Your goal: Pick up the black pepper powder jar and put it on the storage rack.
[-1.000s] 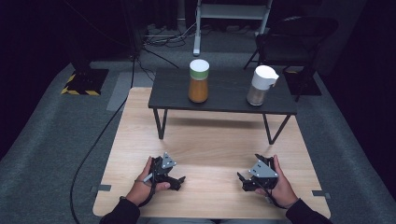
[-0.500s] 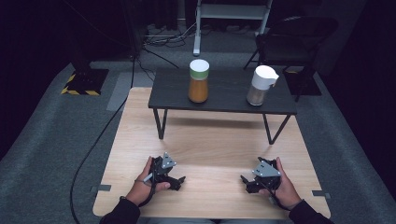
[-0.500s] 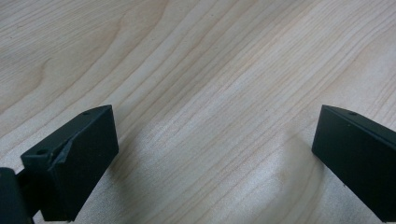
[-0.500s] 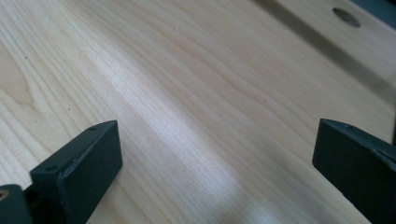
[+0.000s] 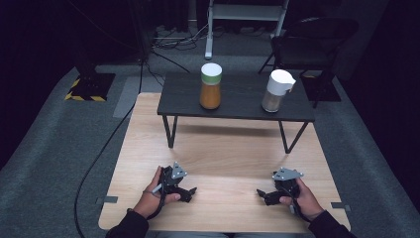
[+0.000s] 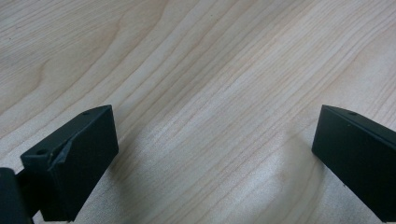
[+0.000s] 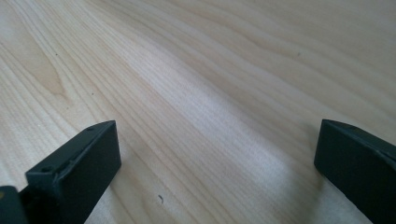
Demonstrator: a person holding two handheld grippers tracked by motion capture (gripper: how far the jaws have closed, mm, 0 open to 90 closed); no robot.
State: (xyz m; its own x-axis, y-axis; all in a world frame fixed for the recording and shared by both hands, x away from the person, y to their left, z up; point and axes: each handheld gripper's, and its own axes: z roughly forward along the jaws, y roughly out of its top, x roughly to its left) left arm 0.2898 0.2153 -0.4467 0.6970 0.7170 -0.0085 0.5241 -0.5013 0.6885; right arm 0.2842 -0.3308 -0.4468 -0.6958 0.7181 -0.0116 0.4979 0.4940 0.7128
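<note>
Jaws of both grippers stand spread wide with nothing between them; each gripper view looks along its two black jaws at bare pale wood grain. Seen from the high view, the left gripper (image 5: 189, 193) rests low over the wooden board (image 5: 223, 153), near its front edge and toward the front left corner, held in the person's left hand (image 5: 151, 198). Its jaws point inward, toward the middle of the board. The right gripper (image 5: 262, 194) sits near the same front edge toward the front right corner, held in the right hand (image 5: 302, 198), its jaws also pointing inward. Both grippers are well apart from each other, with open wood between them. Each carries a grey three-cornered plate on top.

Farther back, a low dark table (image 5: 237, 101) stands across the far part of the board on thin legs. On it, toward its left end, stands an upright jar (image 5: 210, 87) with orange contents and a white lid. Toward its right end stands an upright white-topped container (image 5: 275, 90). Both are well apart from the grippers. Grey carpet (image 5: 59, 148) surrounds the board, and a black cable (image 5: 106, 144) runs across it at the left.
</note>
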